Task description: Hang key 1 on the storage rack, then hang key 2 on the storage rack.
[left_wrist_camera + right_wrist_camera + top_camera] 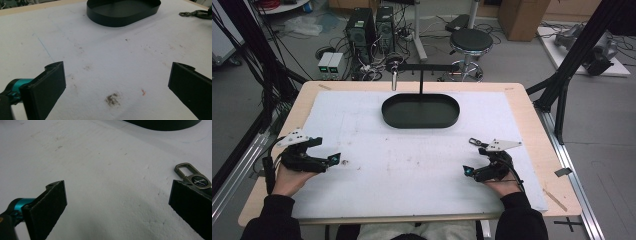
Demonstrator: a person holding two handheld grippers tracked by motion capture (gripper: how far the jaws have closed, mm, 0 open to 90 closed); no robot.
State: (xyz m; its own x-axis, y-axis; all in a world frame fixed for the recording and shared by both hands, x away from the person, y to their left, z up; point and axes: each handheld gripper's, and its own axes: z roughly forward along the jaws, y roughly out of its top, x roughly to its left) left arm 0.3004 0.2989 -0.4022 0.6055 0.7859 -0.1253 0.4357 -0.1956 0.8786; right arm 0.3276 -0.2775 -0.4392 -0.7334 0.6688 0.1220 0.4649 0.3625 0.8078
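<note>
Beside the key clip (191, 175), the right gripper (117, 202) gapes empty.

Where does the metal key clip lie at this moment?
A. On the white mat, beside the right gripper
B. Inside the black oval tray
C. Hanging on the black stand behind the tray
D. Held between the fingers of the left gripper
A: the key clip lies flat on the white mat next to the right gripper, whose fingers stand wide apart and hold nothing.
</note>
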